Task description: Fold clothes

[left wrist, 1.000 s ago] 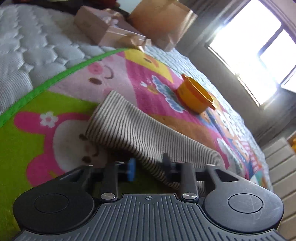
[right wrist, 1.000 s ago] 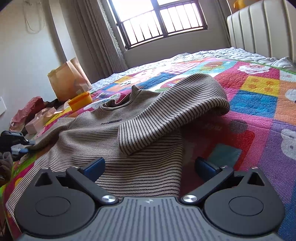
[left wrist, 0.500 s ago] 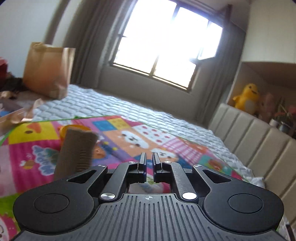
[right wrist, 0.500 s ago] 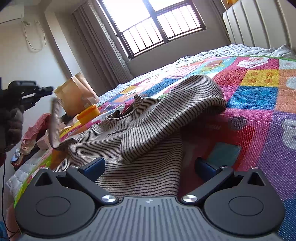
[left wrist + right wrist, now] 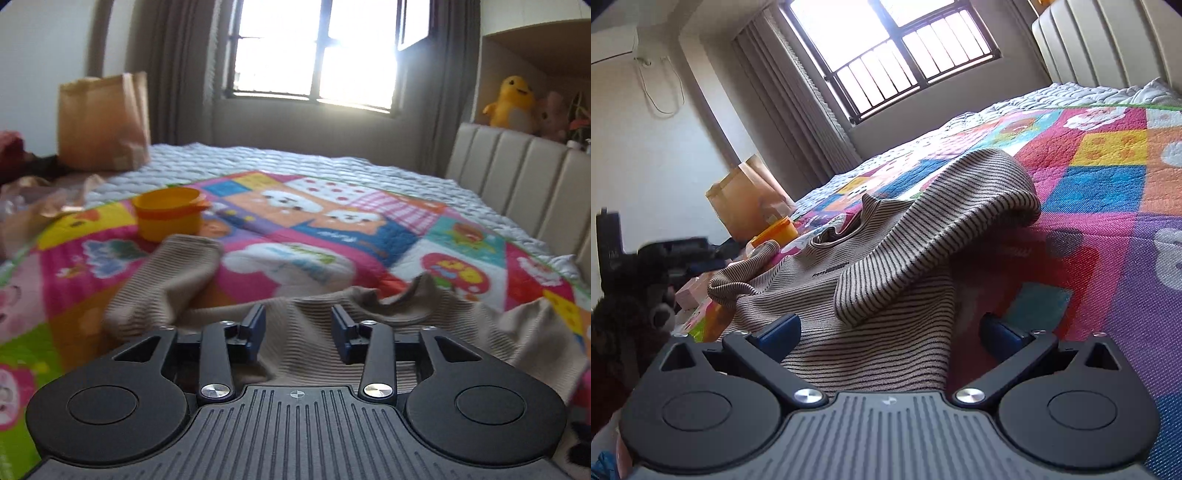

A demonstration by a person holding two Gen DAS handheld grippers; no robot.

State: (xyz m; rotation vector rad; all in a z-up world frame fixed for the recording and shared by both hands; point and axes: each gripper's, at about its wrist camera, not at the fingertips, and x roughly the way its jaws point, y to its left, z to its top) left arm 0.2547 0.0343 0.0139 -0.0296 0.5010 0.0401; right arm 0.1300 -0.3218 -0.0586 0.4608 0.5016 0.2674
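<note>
**Sleeves in, body fold still open**

My striped sweater (image 5: 871, 295) lies on the quilt (image 5: 1108, 192) of the bed, collar toward the window. One sleeve (image 5: 934, 229) is draped across the chest; the other sleeve (image 5: 173, 273) is bunched beside the orange tub (image 5: 168, 218). I judge the sleeve stage is in hand. My left claw (image 5: 298, 334) gapes narrowly, empty, over the ribbed knit. My right claw (image 5: 890, 332) stands wide at the hem. Soft, limp cloth: pinch low.
</note>
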